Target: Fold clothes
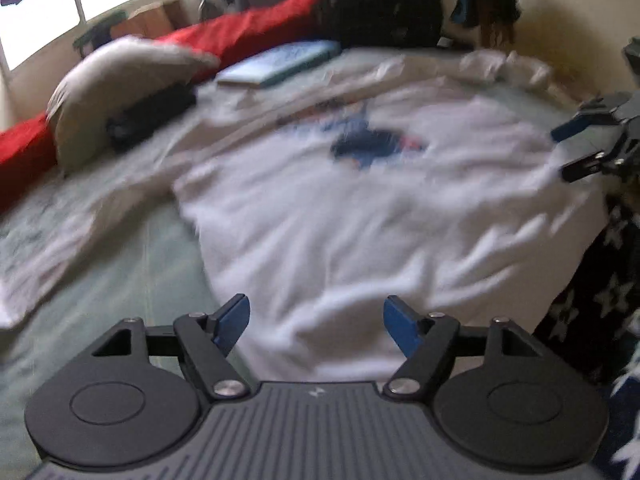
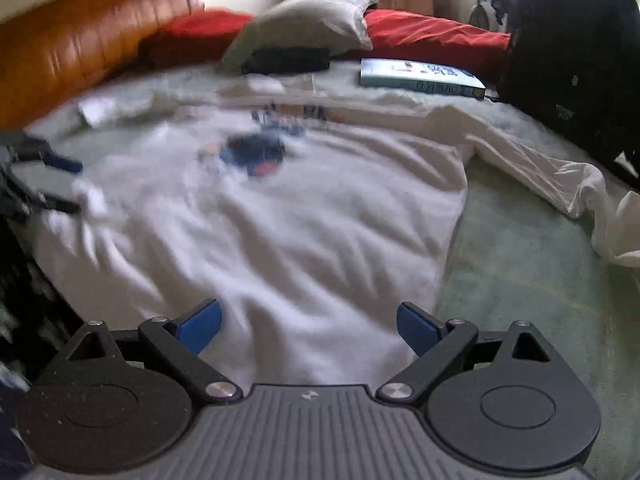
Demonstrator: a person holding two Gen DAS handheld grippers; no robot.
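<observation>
A white long-sleeved shirt (image 1: 360, 220) (image 2: 260, 232) with a blue print on the chest lies spread flat on a pale green bedsheet (image 1: 132, 272) (image 2: 520, 264). Its hem faces both cameras. One sleeve (image 1: 60, 248) trails off to the left in the left wrist view, the other sleeve (image 2: 540, 168) to the right in the right wrist view. My left gripper (image 1: 318, 322) (image 2: 78, 188) hovers open over the hem, nothing pinched between its blue pads. My right gripper (image 2: 310, 326) (image 1: 560, 154) stands open over the hem at the shirt's other side.
Beyond the shirt lie a grey pillow (image 1: 120, 76) (image 2: 312, 20), a dark bundle (image 1: 148, 116), a light blue book (image 1: 280, 64) (image 2: 420, 74) and red bedding (image 1: 248, 32). A black heap (image 2: 572, 60) and a brown leather headboard (image 2: 80, 40) border the bed. Star-patterned fabric (image 1: 608, 300) sits at the near edge.
</observation>
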